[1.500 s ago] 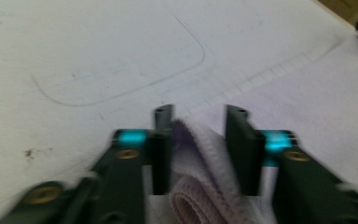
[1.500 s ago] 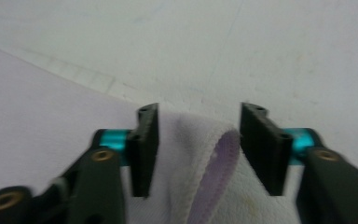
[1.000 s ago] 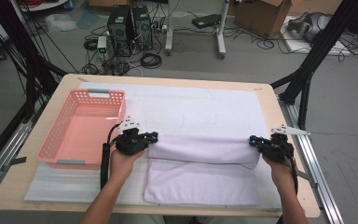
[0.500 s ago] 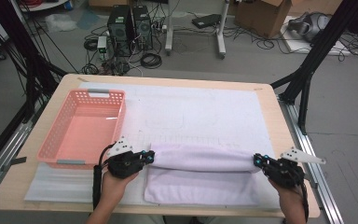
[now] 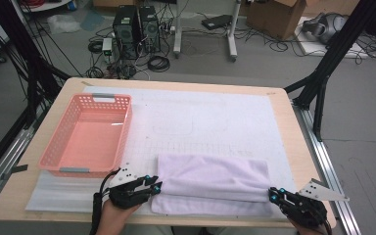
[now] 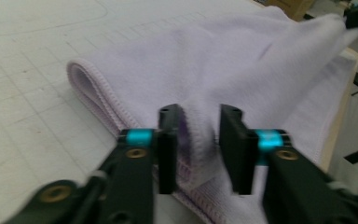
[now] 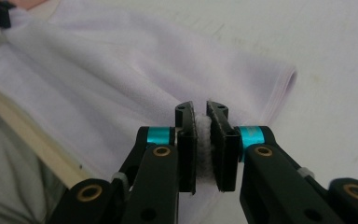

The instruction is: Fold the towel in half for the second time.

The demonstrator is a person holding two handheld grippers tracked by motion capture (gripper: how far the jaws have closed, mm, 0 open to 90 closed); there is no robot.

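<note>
The left gripper (image 6: 198,149) had just been opening, its jaws apart with a ridge of the lavender towel (image 5: 213,183) between them, while the right gripper (image 7: 201,151) had also been opening but still pinched the hem. The towel lay folded along the table's (image 5: 293,132) near edge, beside the pink basket (image 5: 85,134). With only one corner let go, the fold could probably drag askew.

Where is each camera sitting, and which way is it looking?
High view: sits above the person's side of the table, looks forward and down; the left gripper, right gripper and a hand show at the bottom.
Left gripper view: rides on the left gripper, looks along its parted fingers at the towel.
Right gripper view: rides on the right gripper, looks along its fingers, with towel edge between.
Shared: all three see the purple towel.
</note>
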